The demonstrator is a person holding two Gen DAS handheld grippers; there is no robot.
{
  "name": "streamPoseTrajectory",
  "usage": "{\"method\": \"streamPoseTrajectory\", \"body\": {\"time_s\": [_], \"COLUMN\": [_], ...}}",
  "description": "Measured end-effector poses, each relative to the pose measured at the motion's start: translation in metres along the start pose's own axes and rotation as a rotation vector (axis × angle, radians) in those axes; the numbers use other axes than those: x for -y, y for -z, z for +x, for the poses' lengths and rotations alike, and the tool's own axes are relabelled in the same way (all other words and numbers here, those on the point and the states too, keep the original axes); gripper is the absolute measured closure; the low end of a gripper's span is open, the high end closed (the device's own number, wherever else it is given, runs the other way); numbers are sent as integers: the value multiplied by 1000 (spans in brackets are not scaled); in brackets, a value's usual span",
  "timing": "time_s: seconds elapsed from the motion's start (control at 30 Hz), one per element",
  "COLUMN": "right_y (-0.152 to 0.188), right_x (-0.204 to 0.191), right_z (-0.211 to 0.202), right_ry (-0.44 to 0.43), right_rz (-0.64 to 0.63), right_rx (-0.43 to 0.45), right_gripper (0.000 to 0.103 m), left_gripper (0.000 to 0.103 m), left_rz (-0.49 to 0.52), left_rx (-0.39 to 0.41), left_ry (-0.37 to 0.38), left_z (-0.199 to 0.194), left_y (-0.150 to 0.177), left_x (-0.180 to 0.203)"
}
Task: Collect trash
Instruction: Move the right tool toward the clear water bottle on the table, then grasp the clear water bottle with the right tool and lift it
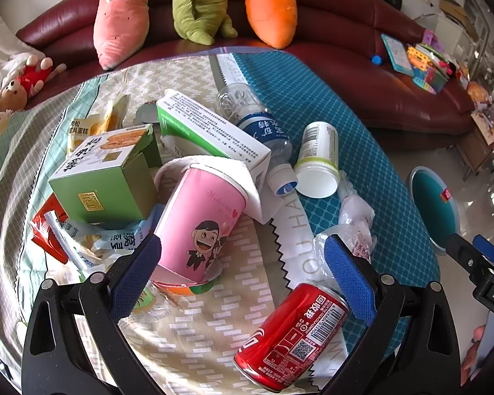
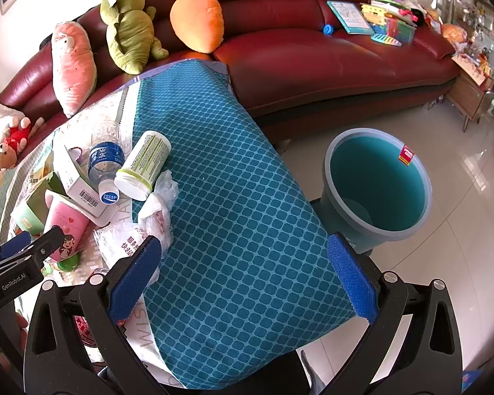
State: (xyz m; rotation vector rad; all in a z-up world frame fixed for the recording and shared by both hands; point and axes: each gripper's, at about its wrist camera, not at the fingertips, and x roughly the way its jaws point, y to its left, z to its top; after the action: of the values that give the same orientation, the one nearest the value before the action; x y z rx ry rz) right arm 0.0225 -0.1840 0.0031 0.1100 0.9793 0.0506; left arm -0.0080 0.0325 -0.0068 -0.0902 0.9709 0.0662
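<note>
A pile of trash lies on the cloth-covered table (image 1: 214, 329). In the left wrist view I see a pink paper cup (image 1: 197, 227) on its side, a red soda can (image 1: 293, 335), a green box (image 1: 105, 177), a white and green carton (image 1: 210, 131), a water bottle (image 1: 263, 131), a white jar (image 1: 317, 161) and crumpled plastic (image 1: 355, 220). My left gripper (image 1: 242, 276) is open, its fingers either side of the cup's base and the can's top. My right gripper (image 2: 243, 276) is open and empty over the blue cloth (image 2: 233, 197). The teal bin (image 2: 378, 181) stands on the floor to the right.
A red sofa (image 2: 313, 49) behind the table holds plush toys: pink (image 1: 120, 16), green (image 1: 199, 3) and an orange carrot (image 1: 271, 13). Books and toys (image 2: 388, 23) lie on its right end. Snack wrappers (image 1: 69, 240) lie at the pile's left. Tiled floor (image 2: 461, 247) surrounds the bin.
</note>
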Motion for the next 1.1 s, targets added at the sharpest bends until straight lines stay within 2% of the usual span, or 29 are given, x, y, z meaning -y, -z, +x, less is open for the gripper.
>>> {"method": "streamPoseTrajectory", "body": {"time_s": [0.87,1.1], "right_y": [-3,-19], "right_x": [-8,-14], "right_z": [11,20], "right_ry": [-4,-30], "right_rz": [-30,-59], "right_rx": [-40,-66], "right_gripper": [6,6], "left_gripper": [4,4], "left_rz": [-18,-52], "left_rx": [-36,-55], "left_ry": [10,-13], "left_z": [10,10], "left_y": [2,-23], "left_x": [-5,-24]}}
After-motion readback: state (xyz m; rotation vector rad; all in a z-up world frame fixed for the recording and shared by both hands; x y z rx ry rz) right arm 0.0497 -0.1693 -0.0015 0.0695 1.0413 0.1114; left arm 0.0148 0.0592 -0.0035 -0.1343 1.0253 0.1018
